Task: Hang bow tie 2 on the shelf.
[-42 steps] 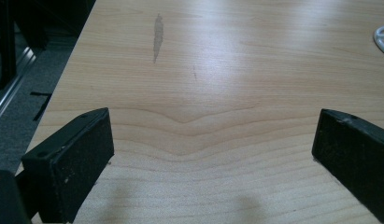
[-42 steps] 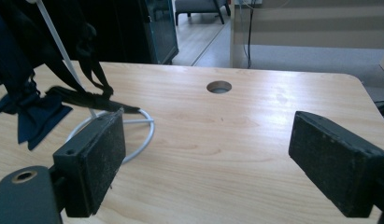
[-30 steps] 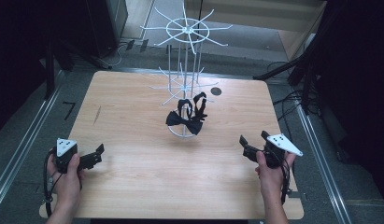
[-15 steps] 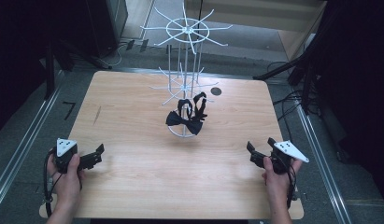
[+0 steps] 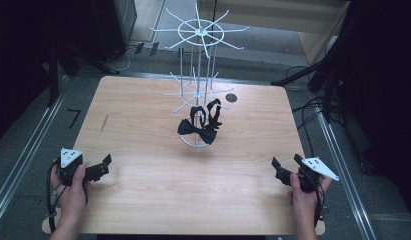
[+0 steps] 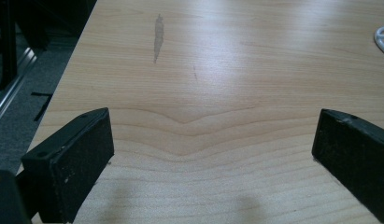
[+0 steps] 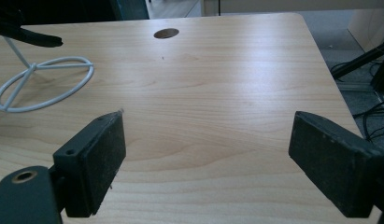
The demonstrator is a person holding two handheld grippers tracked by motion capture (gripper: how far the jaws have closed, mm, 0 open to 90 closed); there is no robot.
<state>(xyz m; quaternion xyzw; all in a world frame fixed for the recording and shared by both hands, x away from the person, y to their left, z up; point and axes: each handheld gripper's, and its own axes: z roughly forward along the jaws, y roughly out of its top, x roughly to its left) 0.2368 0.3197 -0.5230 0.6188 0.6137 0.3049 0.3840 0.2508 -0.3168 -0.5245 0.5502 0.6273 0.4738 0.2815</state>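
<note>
1. Your left hand-held gripper (image 5: 99,167) sits low at the near left corner of the desk (image 5: 143,200), jaws spread wide with bare wood between them, pointing toward the desk's middle.
2. Your right hand-held gripper (image 5: 284,169) sits at the near right edge, jaws likewise spread wide and holding nothing.
3. Each is held in one hand: left hand (image 5: 70,192), right hand (image 5: 304,197), forearms coming in from the near side.
4. One white wire rack (image 5: 198,75) stands at the desk's centre, well apart from both.
5. One black bow tie (image 5: 199,131) hangs low on it, just above the ring base (image 7: 42,84).
6. One round hole (image 5: 231,98) lies beyond the rack.
</note>
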